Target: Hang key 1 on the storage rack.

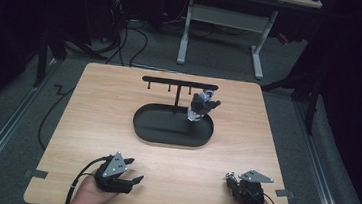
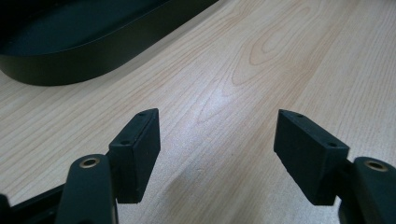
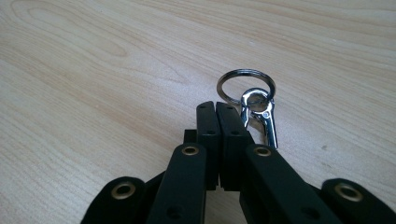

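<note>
Right tongs (image 3: pixel 220 109) pressed together, jaws flat against each other; the small silver metal keyring with lobster clasp (image 3: pixel 254 105) sits just at their right tip, touching the jaw's side, whether pinched I cannot tell. Left tongs (image 2: pixel 217 135) spread wide, nothing between, resting over bare light-wood counter (image 2: pixel 280 56). Step, as judged: keyring picked up or about to be, bound for the black T-shaped hook stand (image 1: pixel 179 84) in its black oval tray (image 1: pixel 172 126), far ahead of both tongs; a dark charm cluster (image 1: pixel 202 105) already hangs there. Next move calls for a secure pinch, then a lift forward. Open counter ahead; counter's near edge close behind the tongs.
</note>
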Demonstrator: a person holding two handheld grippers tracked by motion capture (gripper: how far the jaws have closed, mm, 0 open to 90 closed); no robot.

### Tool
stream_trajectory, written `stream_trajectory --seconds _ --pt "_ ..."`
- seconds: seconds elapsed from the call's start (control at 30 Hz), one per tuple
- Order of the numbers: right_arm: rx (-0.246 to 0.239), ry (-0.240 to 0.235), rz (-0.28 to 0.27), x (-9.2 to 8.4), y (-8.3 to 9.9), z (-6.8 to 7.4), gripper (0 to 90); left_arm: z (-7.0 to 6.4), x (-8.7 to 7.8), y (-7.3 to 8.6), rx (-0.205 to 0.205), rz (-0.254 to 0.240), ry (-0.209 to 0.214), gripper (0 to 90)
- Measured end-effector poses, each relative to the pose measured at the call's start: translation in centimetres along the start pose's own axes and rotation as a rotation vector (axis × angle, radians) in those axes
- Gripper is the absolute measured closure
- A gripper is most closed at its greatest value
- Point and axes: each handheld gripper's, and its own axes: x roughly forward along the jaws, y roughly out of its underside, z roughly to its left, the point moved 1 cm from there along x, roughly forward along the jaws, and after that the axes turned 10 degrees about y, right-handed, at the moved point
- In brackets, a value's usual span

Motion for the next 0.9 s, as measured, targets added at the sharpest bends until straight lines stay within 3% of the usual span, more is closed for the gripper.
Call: stream_trajectory --seconds 0.2,0.23,0.27,0.3,0.37,0.53,0.6,0.67,0.7,0.73,0.77,0.8,0.83,0.9 --pt "0.012 0.028 -0.037 -1.2 -0.3 -0.9 80.3 0.0 0.1 0.0 0.000 -0.001 -0.002 32.3" --pt "0.020 0.040 -0.034 -1.1 -0.5 -1.4 72.4 0.0 0.1 0.0 0.003 -0.001 -0.001 32.3" --pt "0.020 0.040 -0.034 -1.1 -0.5 -1.4 72.4 0.0 0.1 0.0 0.003 -0.001 -0.001 32.3" --pt "0.035 0.026 -0.032 -0.9 -0.8 -2.0 61.6 0.0 0.1 0.0 0.004 0.001 0.000 32.3" --pt "0.039 0.013 -0.029 -0.7 -1.0 -2.2 57.1 0.0 0.1 0.0 0.004 0.002 0.000 32.3" --pt "-0.012 -0.004 0.004 0.7 -1.8 -2.0 47.2 0.0 0.1 0.0 0.004 0.005 0.002 32.3" --pt "-0.031 -0.008 0.012 1.1 -2.0 -1.8 47.1 0.0 0.1 0.1 0.004 0.006 0.002 32.3" --pt "-0.050 -0.004 0.015 1.4 -2.1 -1.6 56.2 0.0 0.2 0.1 0.005 0.006 0.003 32.3" --pt "-0.050 -0.004 0.015 1.4 -2.1 -1.6 56.2 0.0 0.2 0.1 0.005 0.006 0.003 32.3" --pt "-0.063 0.002 0.009 1.3 -2.1 -1.6 60.2 0.0 0.2 0.1 0.005 0.006 0.004 32.4" --pt "-0.064 0.009 0.004 1.1 -2.0 -1.5 71.6 0.0 0.2 0.1 0.005 0.008 0.003 32.4" --pt "-0.064 0.009 0.004 1.1 -2.0 -1.5 71.6 0.0 0.2 0.1 0.005 0.008 0.003 32.4" --pt "-0.067 0.004 -0.005 0.8 -1.8 -1.5 79.7 0.0 0.2 0.0 0.005 0.009 0.003 32.4" --pt "-0.070 0.009 -0.009 0.7 -1.7 -1.5 85.4 0.0 0.2 0.0 0.007 0.010 0.003 32.4"
